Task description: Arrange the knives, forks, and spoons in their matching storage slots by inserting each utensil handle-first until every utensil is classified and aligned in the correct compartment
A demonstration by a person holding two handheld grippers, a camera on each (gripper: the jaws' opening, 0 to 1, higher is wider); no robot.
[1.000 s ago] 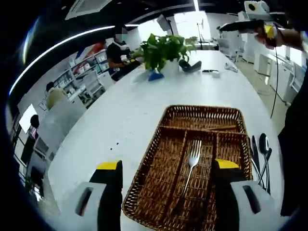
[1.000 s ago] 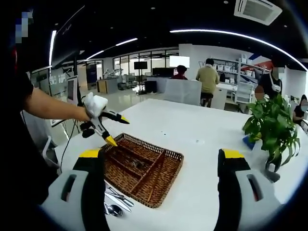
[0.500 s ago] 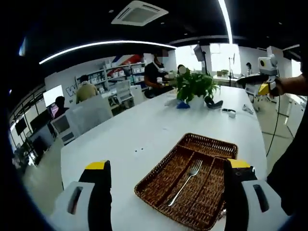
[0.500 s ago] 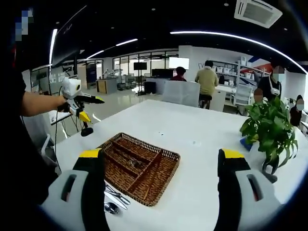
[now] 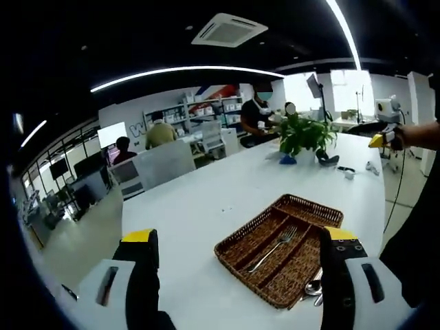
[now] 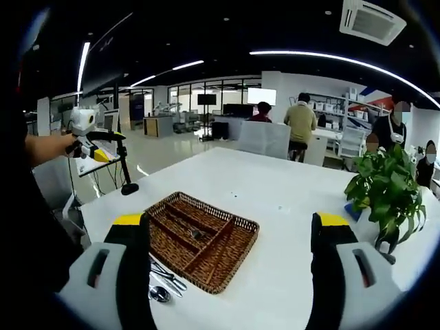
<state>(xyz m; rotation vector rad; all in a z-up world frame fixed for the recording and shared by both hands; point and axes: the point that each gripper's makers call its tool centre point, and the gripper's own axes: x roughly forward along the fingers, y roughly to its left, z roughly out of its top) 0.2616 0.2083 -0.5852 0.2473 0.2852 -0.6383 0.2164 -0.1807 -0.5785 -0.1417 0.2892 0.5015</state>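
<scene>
One fork [image 5: 275,244] is laid in the wicker tray [image 5: 242,239] near the bench [image 5: 206,199] edge; spoons and knives [image 6: 163,283] are left beside it. Both grippers' jaws are held apart, empty.

Beside the basket [image 5: 282,256] in the left gripper view, the loose utensils [image 5: 314,289] are mostly hidden behind the left claw's [image 5: 240,275] own right jaw, so only a spoon bowl and a bit of metal show. In the right gripper view the same utensils [image 6: 163,283] are partly covered by the right claw's [image 6: 230,265] left jaw, and their kinds are hard to tell. The item lying inside the basket [image 6: 201,234] there is too small to identify.
</scene>
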